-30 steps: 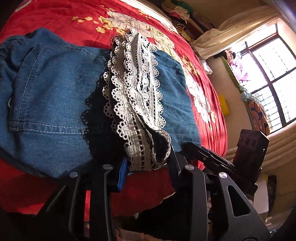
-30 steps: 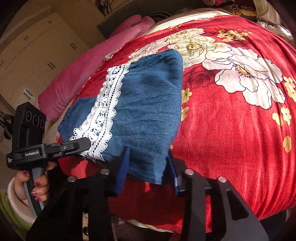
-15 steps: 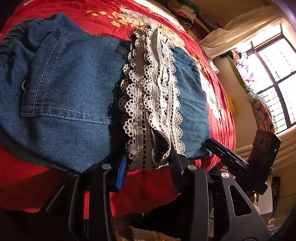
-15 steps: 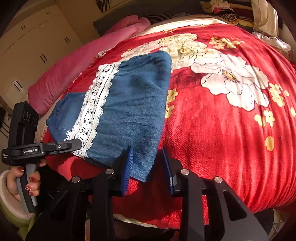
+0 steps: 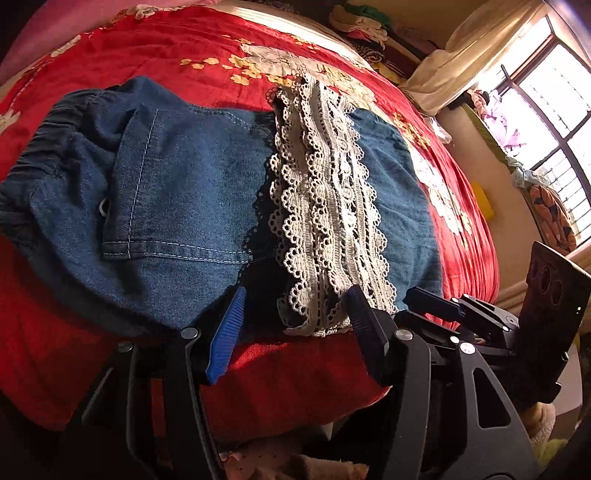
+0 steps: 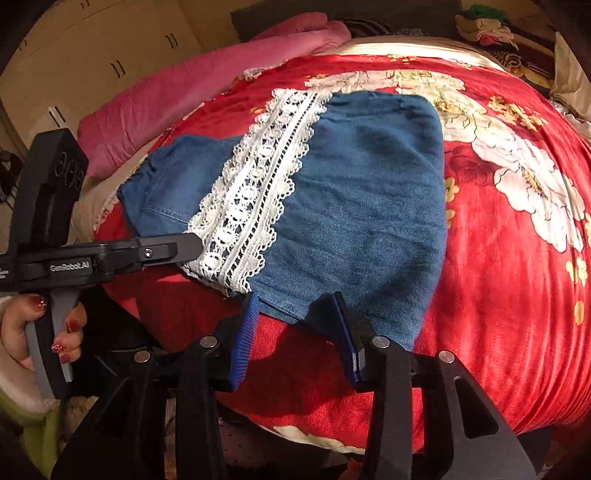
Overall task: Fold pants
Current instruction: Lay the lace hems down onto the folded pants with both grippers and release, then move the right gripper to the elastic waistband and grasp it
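Observation:
Folded blue denim pants [image 5: 192, 192] with a white lace band [image 5: 325, 206] lie flat on the red flowered blanket [image 5: 192, 48]. My left gripper [image 5: 295, 306] is at the near edge, jaws opening. The lace end lies loose between its blue pads, which do not press on it. In the right wrist view the pants [image 6: 362, 206] and the lace band [image 6: 255, 195] show again. My right gripper [image 6: 295, 306] is at the near denim hem, jaws opening, with the hem between the pads and untouched. The left gripper [image 6: 184, 243] reaches in from the left, held by a hand [image 6: 37, 325].
The right gripper [image 5: 428, 299] shows at the right of the left wrist view. A pink quilt [image 6: 184, 92] and wardrobe doors [image 6: 110, 44] lie beyond the bed. Piled clothes [image 5: 369, 29] sit at the far end, and a bright window [image 5: 554, 92] is at the right.
Both grippers have spread their jaws and let go of the cloth. The lace end and the denim hem have settled onto the blanket. The right gripper has shifted sideways.

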The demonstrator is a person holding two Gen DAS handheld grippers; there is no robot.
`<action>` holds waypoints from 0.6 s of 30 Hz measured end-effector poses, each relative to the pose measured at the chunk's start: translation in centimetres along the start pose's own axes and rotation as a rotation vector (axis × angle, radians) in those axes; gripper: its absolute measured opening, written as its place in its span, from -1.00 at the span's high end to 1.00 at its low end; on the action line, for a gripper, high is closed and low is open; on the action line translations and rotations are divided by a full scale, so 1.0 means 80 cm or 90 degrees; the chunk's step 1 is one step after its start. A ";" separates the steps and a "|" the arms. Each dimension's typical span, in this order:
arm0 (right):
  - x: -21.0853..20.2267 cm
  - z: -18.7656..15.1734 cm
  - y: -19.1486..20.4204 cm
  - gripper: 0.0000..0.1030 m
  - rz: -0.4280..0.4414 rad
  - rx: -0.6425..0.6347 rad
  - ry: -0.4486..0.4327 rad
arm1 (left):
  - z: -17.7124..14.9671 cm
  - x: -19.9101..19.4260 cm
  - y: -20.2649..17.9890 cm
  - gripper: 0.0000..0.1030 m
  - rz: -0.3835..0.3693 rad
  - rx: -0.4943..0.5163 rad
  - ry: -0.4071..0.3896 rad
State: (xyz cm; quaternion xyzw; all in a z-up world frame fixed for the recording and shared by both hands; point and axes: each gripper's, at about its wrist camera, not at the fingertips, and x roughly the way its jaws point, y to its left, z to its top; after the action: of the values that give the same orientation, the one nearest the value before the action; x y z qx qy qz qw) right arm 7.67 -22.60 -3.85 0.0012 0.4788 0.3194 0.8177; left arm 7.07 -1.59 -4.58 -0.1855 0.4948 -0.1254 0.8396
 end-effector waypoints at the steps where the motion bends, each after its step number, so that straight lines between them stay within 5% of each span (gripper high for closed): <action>1: 0.003 -0.002 0.002 0.20 -0.004 -0.003 -0.002 | 0.000 0.001 -0.002 0.05 0.003 0.008 -0.002; 5: 0.001 0.000 0.001 0.18 0.001 0.001 -0.002 | 0.002 -0.005 0.000 0.05 -0.013 0.013 -0.009; 8: -0.016 0.002 -0.003 -0.13 0.031 0.025 -0.016 | 0.005 -0.033 -0.005 -0.08 0.000 0.038 -0.046; 11: -0.035 0.007 -0.001 -0.21 0.031 0.032 -0.040 | 0.011 -0.069 0.005 -0.19 0.018 0.036 -0.091; 18: -0.059 0.025 0.020 -0.53 0.016 0.013 -0.079 | 0.010 -0.132 0.053 -0.71 0.070 -0.001 -0.151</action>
State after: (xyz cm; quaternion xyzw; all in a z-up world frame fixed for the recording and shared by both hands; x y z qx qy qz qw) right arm 6.83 -23.18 1.42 0.0355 0.4301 0.3243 0.8417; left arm 2.82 6.51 2.18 -0.1724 0.4019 -0.0561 0.8976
